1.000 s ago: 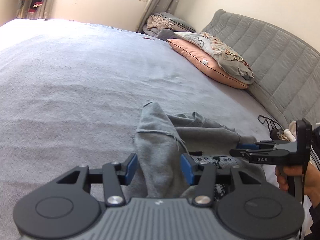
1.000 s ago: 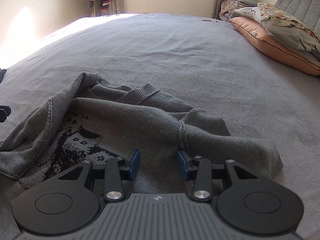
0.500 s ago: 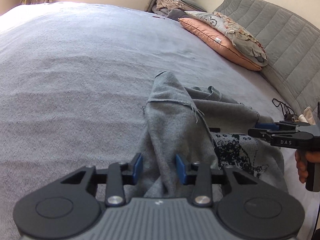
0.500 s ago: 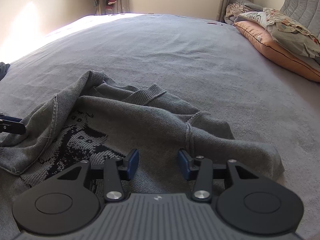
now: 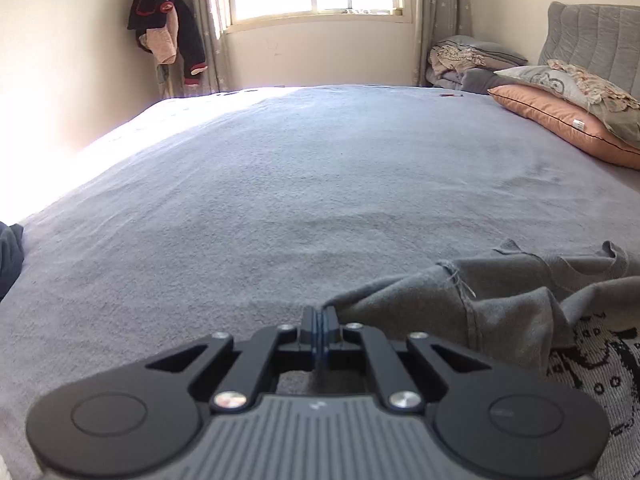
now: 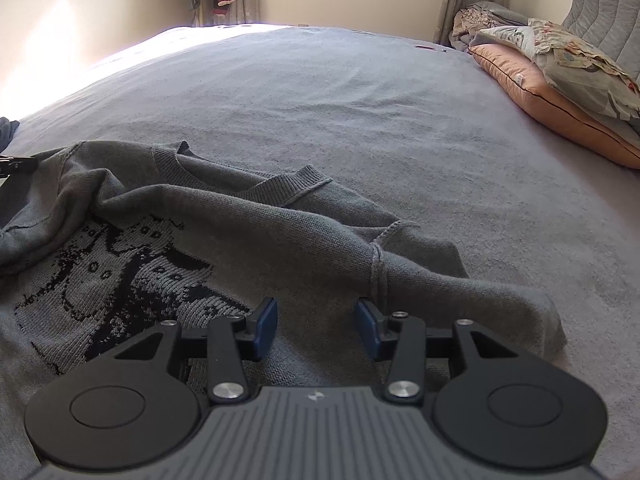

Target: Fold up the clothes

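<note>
The grey sweater (image 6: 224, 248) lies rumpled on the bed (image 6: 360, 112), under and ahead of the right gripper (image 6: 316, 326), whose jaws stand apart over the knit, gripping nothing. A second ago the left gripper (image 5: 320, 328) straddled a sleeve; its jaws have just closed, apparently pinching the sleeve's edge, so spreading can start. No readable writing now; the earlier lettering on the right gripper is out of view.

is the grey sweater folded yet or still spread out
Not folded. The grey sweater lies rumpled on the bed, its knitted pattern facing up, collar and one sleeve bunched in loose ridges, with no neat fold lines.
</note>
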`<action>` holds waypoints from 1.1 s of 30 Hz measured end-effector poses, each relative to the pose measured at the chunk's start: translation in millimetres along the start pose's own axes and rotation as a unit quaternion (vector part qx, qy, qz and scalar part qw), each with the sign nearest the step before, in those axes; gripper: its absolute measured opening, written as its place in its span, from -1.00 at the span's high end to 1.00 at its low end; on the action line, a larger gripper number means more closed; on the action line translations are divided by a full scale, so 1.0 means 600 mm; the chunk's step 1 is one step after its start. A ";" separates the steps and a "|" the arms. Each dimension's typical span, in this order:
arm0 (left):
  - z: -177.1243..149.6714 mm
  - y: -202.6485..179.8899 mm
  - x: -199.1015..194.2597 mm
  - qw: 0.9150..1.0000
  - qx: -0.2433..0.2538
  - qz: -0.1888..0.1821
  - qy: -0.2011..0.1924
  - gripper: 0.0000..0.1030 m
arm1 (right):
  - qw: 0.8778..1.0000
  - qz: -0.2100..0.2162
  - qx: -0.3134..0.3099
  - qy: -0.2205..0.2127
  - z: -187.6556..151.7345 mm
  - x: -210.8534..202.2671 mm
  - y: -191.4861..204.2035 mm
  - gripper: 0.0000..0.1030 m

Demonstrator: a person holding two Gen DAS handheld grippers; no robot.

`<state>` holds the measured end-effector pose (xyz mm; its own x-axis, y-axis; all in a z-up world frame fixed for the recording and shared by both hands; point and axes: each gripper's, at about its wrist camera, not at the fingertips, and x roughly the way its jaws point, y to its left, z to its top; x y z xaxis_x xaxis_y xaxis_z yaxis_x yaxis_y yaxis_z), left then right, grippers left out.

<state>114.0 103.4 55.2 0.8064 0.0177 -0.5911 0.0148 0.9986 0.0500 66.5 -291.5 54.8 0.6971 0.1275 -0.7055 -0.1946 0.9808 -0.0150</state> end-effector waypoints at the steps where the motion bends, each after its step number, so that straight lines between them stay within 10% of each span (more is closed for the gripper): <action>1: 0.003 0.012 0.003 1.000 -0.009 0.010 -0.004 0.93 | 1.000 -0.001 0.001 -0.001 0.000 -0.001 -0.001 0.09; 6: 0.007 0.042 0.012 0.996 -0.017 0.085 -0.022 0.92 | 1.000 -0.006 0.004 -0.001 0.000 0.001 -0.005 0.09; 13: 0.006 0.015 -0.027 0.997 -0.069 -0.013 0.021 0.50 | 1.000 -0.009 0.008 -0.002 0.002 -0.003 -0.008 0.07; 15: 0.000 0.001 -0.041 0.998 -0.058 -0.026 0.025 0.10 | 1.000 -0.005 0.012 -0.008 0.002 -0.010 -0.009 0.06; 19: -0.019 0.011 -0.045 0.995 -0.073 -0.019 0.058 -0.05 | 0.999 -0.012 0.034 -0.011 -0.002 -0.025 -0.023 0.06; 22: -0.036 0.063 -0.028 0.979 -0.172 -0.023 0.109 -0.29 | 0.996 -0.029 0.077 -0.022 -0.007 -0.048 -0.054 0.06; 26: -0.083 0.122 -0.035 0.934 -0.313 -0.056 0.159 -0.29 | 0.981 -0.049 0.187 -0.027 -0.027 -0.080 -0.124 0.06; 33: -0.099 0.075 -0.037 0.949 -0.267 -0.079 0.148 -0.32 | 0.974 -0.025 0.217 0.060 -0.080 -0.059 -0.158 0.06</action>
<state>61.8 151.0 22.9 0.6171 -0.1997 -0.7611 -0.2444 0.8707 -0.4267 27.2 -396.0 47.2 0.6074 0.0863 -0.7897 0.1650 0.9587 0.2317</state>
